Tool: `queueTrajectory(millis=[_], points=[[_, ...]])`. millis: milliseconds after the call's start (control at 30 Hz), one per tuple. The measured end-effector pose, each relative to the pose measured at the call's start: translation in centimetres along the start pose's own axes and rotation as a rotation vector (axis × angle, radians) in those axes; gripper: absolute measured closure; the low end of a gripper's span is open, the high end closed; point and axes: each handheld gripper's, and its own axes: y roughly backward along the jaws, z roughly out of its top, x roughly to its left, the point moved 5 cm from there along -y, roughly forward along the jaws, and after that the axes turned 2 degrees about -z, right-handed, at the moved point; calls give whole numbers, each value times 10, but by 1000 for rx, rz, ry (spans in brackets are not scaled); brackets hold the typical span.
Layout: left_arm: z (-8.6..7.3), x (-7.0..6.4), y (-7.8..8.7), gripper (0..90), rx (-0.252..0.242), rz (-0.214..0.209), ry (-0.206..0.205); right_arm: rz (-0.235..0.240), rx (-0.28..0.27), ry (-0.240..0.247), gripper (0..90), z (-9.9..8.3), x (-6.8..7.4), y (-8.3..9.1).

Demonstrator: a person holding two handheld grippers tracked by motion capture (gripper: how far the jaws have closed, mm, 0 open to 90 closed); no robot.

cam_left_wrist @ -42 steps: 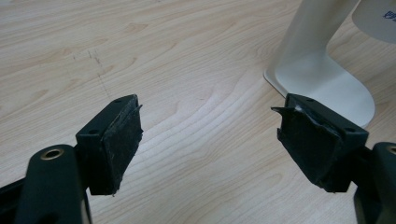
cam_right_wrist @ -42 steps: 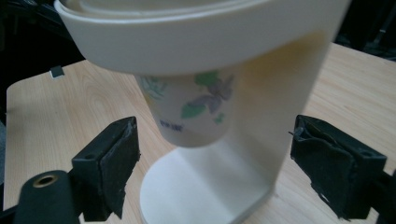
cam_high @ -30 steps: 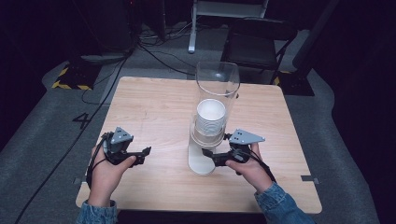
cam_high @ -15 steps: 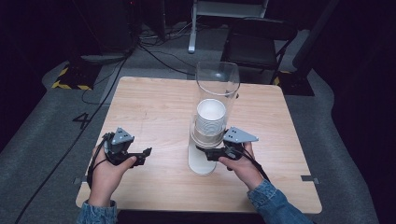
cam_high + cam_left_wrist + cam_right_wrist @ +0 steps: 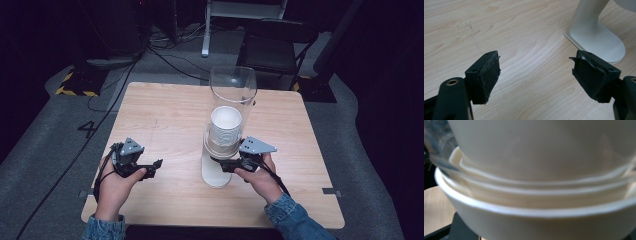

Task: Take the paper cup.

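A tall clear tube [image 5: 232,95] stands on a white stand [image 5: 216,172] near the middle of the wooden bench [image 5: 165,120]. White cups [image 5: 226,127] sit stacked inside the tube, and the lowest ones poke out at its bottom end.

The right gripper [image 5: 231,164] is right up against the stand, just under the bottom of the tube. In the right gripper view the cup rims [image 5: 529,202] are very close and blurry, with the clear tube wall over them. I cannot tell how wide its jaws are or if they hold a cup (they are hidden in the pictures).

The left gripper [image 5: 155,164] is on the left side of the bench, well apart from the stand, and points toward it. In the left gripper view its jaws stand wide open with nothing between them, low over bare wood. The stand's white foot [image 5: 596,40] shows farther off, at the upper right of that view.
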Motion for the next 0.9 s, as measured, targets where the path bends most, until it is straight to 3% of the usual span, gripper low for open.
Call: queueTrajectory(millis=[400, 900], points=[[0, -2, 0, 219, 1, -9, -4, -5, -5, 19, 294, -3, 0, 1], [0, -5, -2, 219, 1, -31, -10, 25, -23, 64, 296, -6, -4, 0]])
